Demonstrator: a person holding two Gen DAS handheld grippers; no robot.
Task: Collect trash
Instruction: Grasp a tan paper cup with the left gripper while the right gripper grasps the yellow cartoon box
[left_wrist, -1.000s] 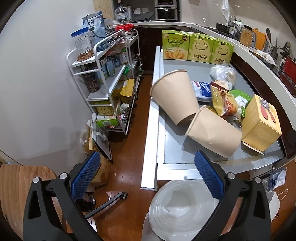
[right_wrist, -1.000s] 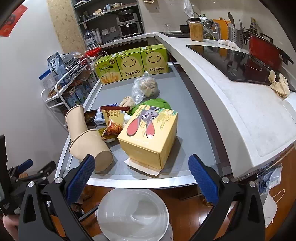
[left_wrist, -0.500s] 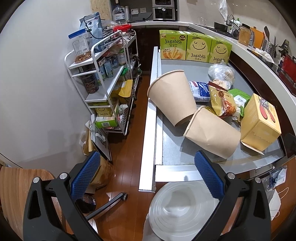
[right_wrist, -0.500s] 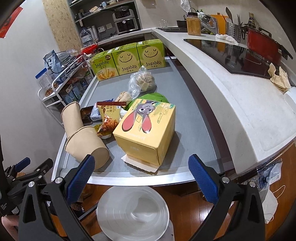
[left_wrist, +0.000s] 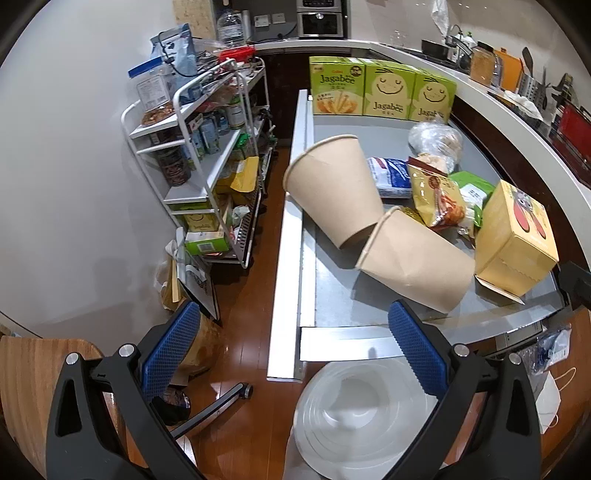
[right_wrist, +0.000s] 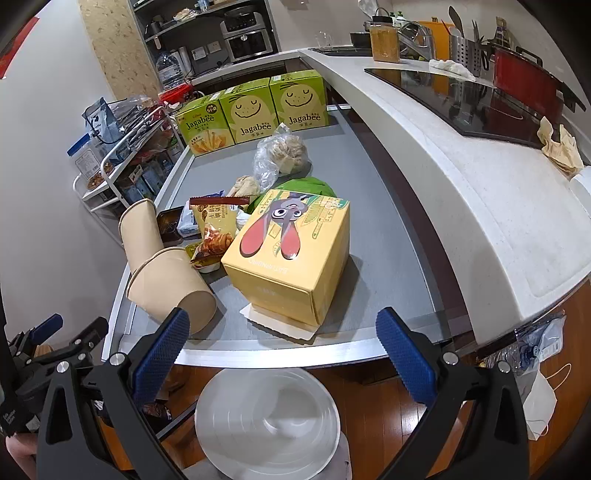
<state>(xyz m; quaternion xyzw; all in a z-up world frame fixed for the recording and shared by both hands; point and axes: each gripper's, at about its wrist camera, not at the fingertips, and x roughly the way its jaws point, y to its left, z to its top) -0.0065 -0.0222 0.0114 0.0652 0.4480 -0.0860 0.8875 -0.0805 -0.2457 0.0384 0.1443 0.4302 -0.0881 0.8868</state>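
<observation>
Both grippers (left gripper (left_wrist: 293, 347), right gripper (right_wrist: 282, 349)) gape off the counter (right_wrist: 280, 354) edge

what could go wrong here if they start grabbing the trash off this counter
1. The two paper cups lie on their sides, one leaning against the other by the counter's left edge; a nudge could roll one onto the floor.
2. The white bin stands below the counter's front edge, so a badly aimed drop might miss it.
3. The yellow rabbit box is wide and sits close against the snack bag, so grabbing either may drag its neighbour along.
</observation>
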